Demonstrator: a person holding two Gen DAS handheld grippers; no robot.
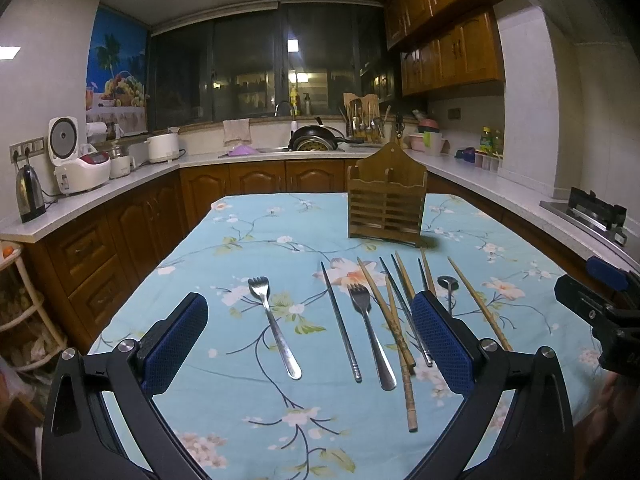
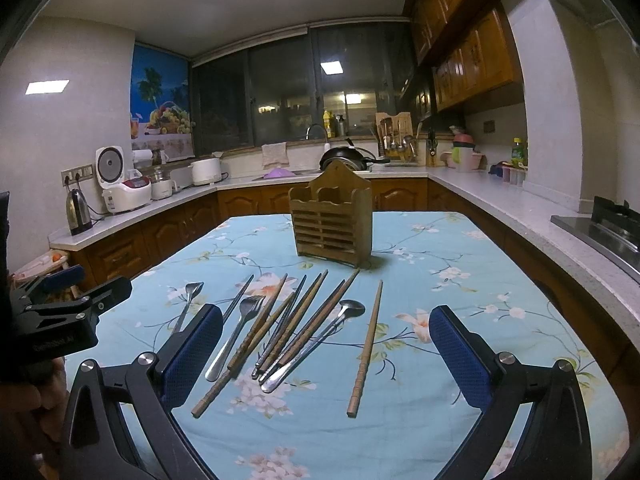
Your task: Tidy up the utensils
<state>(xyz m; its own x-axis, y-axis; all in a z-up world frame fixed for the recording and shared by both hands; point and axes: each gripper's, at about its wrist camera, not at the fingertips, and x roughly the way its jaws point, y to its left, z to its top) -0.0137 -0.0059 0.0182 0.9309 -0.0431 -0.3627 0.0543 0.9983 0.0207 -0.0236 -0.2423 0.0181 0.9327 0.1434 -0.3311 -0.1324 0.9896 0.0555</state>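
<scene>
Utensils lie spread on a floral blue tablecloth. A wooden utensil holder stands upright at the far side, with nothing sticking out of it. Two metal forks lie near me, with metal chopsticks, several wooden chopsticks and a spoon. One wooden chopstick lies apart on the right. My left gripper hovers open above the forks. My right gripper hovers open over the chopstick pile. Neither holds anything.
Kitchen counters ring the table: a kettle, rice cookers, a sink with pans and a stove. The right gripper's body shows at the left view's right edge; the left gripper's body sits at the right view's left edge.
</scene>
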